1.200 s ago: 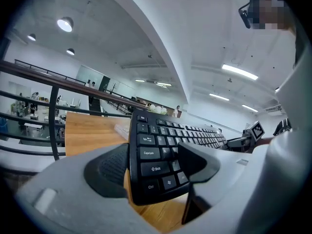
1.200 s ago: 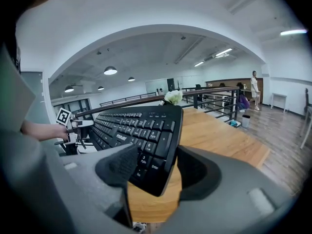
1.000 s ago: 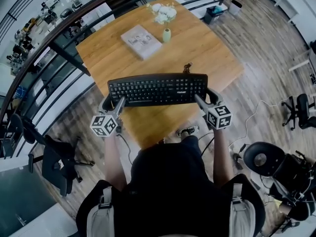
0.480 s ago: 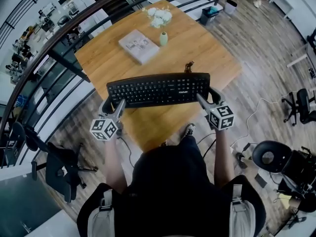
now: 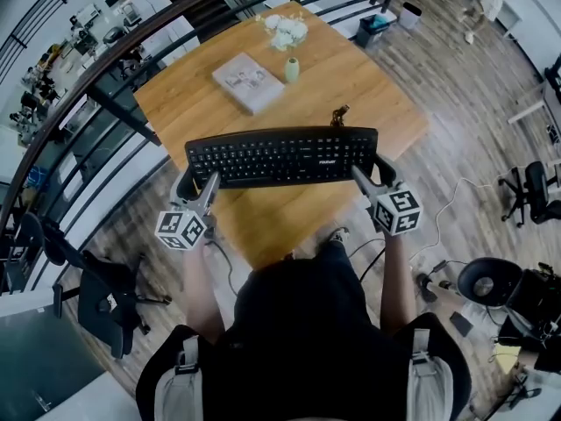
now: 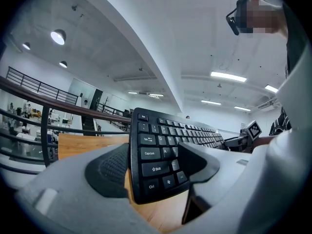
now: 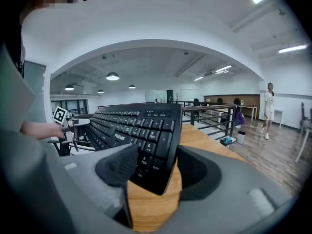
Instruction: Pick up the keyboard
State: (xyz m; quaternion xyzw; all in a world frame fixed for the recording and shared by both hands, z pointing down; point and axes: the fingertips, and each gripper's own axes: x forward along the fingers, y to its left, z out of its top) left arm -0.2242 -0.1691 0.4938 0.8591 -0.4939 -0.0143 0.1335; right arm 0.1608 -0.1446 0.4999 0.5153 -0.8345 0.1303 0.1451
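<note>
A black keyboard (image 5: 280, 156) hangs level above the near part of the wooden table (image 5: 359, 86), held at both ends. My left gripper (image 5: 197, 180) is shut on its left end, one jaw over the keys and one under the case. The left gripper view shows that end of the keyboard (image 6: 156, 152) clamped between the left gripper (image 6: 155, 168) pads. My right gripper (image 5: 369, 168) is shut on the right end. In the right gripper view the number-pad end of the keyboard (image 7: 146, 130) sits between the right gripper (image 7: 155, 167) pads, with wood showing below.
A book (image 5: 249, 81), a small vase with white flowers (image 5: 291, 67) and a little dark figurine (image 5: 339, 113) stand on the far half of the table. A dark railing (image 5: 105, 90) runs along the left. Office chairs stand at lower left (image 5: 96, 296) and right (image 5: 535, 191).
Both grippers have risen together with the keyboard, which now looks slightly larger and nearer to the head camera. The grip on each end is unchanged.
</note>
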